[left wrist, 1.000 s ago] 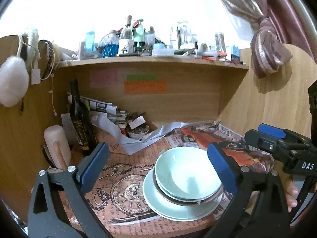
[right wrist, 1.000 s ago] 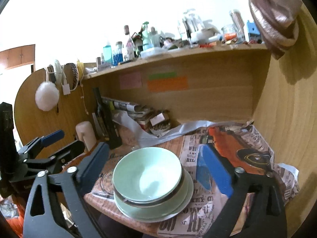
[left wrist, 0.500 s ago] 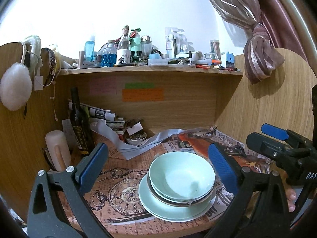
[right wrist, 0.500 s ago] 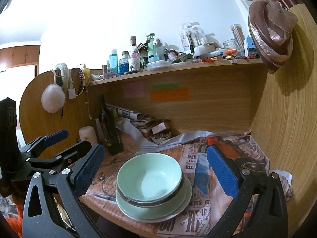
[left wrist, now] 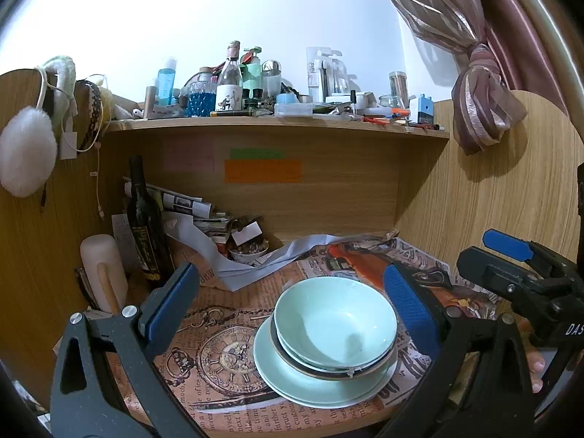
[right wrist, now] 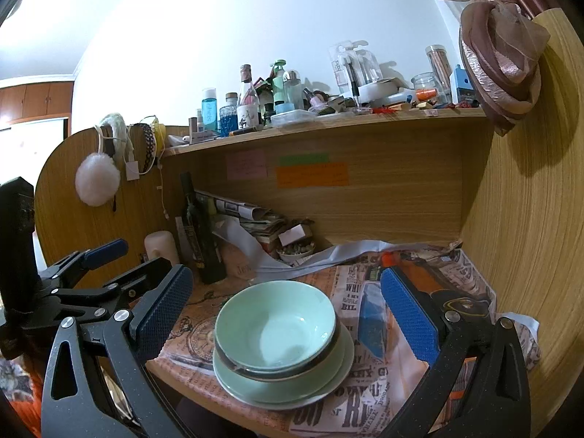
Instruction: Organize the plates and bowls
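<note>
A pale green bowl sits on top of a dark-rimmed bowl, and both rest on a pale green plate near the desk's front edge. The same stack shows in the right wrist view, bowl over plate. My left gripper is open and empty, held back from the stack and above it. My right gripper is open and empty, also held back from the stack. Each gripper shows at the edge of the other's view.
Printed newspaper covers the desk. At the back left stand a dark wine bottle, a cream container, rolled papers and a small bowl of bits. A cluttered shelf runs overhead. A wooden side wall closes the right.
Both grippers have drawn back and up from the stack, staying open. The bowls and plate have not moved.
</note>
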A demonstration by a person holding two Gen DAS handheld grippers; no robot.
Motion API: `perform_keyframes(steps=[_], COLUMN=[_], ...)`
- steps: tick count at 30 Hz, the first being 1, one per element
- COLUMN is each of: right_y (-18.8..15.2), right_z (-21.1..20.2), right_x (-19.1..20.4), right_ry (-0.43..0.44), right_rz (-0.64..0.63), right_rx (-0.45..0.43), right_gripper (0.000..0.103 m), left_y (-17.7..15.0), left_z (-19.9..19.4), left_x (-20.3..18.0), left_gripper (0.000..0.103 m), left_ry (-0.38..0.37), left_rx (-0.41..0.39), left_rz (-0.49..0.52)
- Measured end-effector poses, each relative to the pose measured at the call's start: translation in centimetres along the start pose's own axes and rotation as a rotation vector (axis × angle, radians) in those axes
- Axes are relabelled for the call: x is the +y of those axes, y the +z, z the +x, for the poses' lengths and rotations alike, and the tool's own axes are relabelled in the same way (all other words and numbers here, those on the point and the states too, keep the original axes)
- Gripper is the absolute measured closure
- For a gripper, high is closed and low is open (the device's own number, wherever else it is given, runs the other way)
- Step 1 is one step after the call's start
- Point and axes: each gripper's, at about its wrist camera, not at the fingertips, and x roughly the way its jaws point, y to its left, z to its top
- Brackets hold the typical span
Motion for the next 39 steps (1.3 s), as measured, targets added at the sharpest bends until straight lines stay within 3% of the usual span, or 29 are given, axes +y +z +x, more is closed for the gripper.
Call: perform_keyframes(steps=[39], right_y=[-0.10], right_z=[-0.08], right_x=[0.05], right_ry=[0.010], right_rz=[-0.007], right_rx=[-0.001], right_gripper=[0.000], left_y=[-0.15], left_z=[0.16], left_x=[-0.58], left_gripper=[0.000], left_ry=[0.015], left_rx=[0.006], left_rz=[-0.010])
